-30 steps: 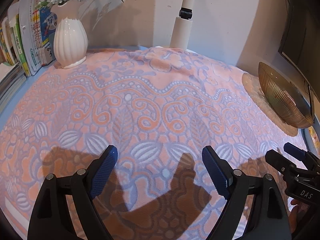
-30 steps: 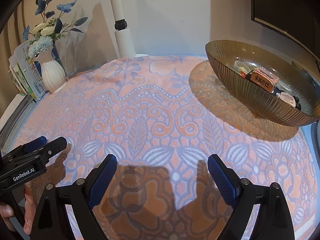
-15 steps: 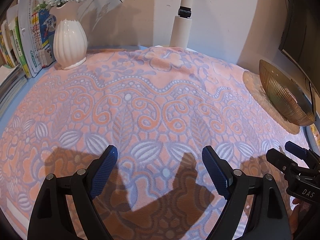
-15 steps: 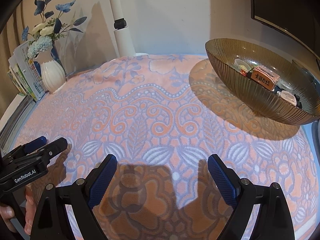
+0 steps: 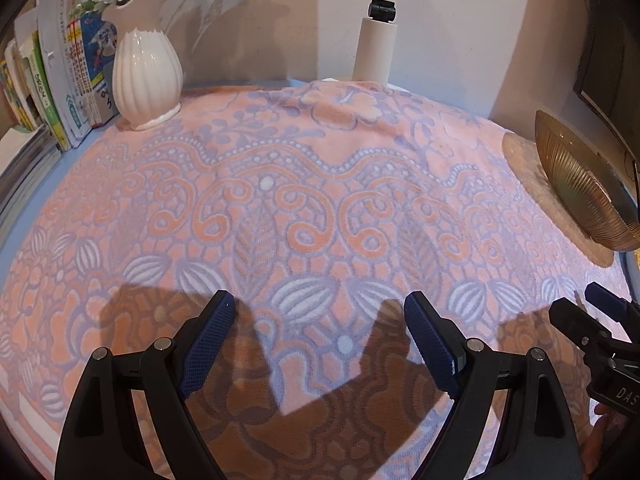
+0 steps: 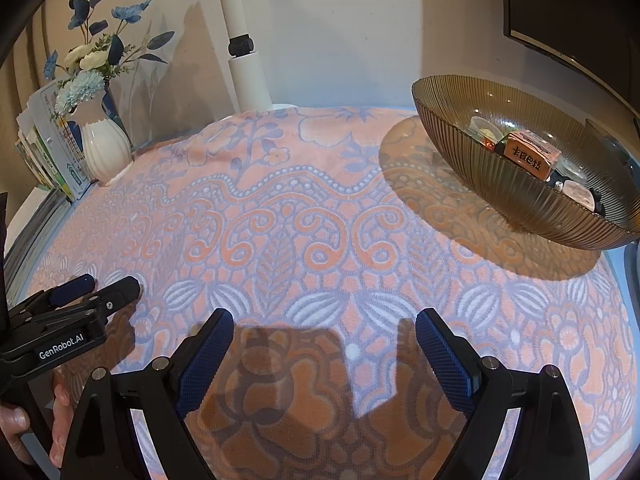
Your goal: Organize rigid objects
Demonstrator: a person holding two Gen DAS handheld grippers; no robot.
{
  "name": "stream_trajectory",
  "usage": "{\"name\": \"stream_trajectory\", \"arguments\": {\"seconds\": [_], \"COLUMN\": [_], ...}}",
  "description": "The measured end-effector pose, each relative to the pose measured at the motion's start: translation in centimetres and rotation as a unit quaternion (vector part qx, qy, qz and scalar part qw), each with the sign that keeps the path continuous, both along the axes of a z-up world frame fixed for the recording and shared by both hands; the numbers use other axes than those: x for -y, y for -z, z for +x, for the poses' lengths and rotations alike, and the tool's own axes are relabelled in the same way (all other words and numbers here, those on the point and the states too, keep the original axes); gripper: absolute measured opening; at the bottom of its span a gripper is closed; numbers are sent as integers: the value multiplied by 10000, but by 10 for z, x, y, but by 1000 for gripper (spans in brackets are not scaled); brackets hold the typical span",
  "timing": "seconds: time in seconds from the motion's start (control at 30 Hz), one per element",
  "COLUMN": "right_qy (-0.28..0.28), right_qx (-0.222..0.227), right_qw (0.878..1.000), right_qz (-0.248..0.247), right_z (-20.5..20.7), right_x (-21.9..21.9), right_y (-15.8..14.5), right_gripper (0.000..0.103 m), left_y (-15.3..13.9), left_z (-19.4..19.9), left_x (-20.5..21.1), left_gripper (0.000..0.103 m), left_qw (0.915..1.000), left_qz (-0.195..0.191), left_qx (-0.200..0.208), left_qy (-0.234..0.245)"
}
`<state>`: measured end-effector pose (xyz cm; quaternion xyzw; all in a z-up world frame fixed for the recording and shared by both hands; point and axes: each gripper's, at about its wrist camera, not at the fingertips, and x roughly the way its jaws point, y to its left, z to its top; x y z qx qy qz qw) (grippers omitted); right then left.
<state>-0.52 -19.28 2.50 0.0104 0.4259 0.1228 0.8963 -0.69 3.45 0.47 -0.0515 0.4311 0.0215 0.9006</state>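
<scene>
Right wrist view: right gripper (image 6: pixel 324 344) jaws spread wide, nothing between them, hovering over the patterned cloth (image 6: pixel 304 216). Left gripper (image 5: pixel 320 330) likewise wide apart and empty. One ribbed amber bowl (image 6: pixel 500 196) sits well ahead to the right, holding one orange box (image 6: pixel 530 154) plus several small items, count unclear. One white vase (image 6: pixel 106 150) far left, books (image 6: pixel 44 156) beside it

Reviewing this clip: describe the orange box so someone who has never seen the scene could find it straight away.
Start at the amber ribbed glass bowl on the right of the patterned cloth. The orange box lies inside it, near the middle. It is the only orange, printed carton there; the items around it are small pale or dark pieces.
</scene>
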Motion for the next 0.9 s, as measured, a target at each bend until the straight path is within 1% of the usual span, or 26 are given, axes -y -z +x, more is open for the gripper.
{"name": "stream_trajectory", "arguments": {"seconds": [0.1,0.2,0.27,0.3,0.37,0.53,0.57,0.67,0.8,0.9], "right_qy": [-3,0,5,15,22,23,25,-60,-106,-103], "right_qx": [-7,-11,-18,-32,-63,-234,-279,-355,-405,-422], "right_qw": [10000,10000,10000,10000,10000,9997,9996,9993,9985,9982], "right_qz": [-2,1,0,0,0,-30,-50,-122,-352,-402], "right_z": [0,0,0,0,1,5,6,8,9,9], "right_x": [0,0,0,0,0,0,-1,-5,-12,-12], "right_y": [0,1,1,1,3,8,9,12,15,16], "right_gripper": [92,92,92,92,92,92,93,102,103,103], "left_y": [2,5,5,6,7,7,7,8,8,8], "left_z": [1,4,5,6,9,8,9,8,7,7], "left_x": [2,7,8,6,0,-2,-1,-1,-1,0], "left_gripper": [86,93,103,103,103,103,103,103,103,103], "left_qw": [9999,9994,9988,9986,9988,9989,9988,9989,9991,9989], "left_qz": [86,293,418,423,292,258,280,270,282,309], "left_qx": [-61,-167,-209,-257,-329,-328,-323,-308,-274,-288], "left_qy": [-23,-27,-111,-181,-236,-226,-224,-220,-182,-187]}}
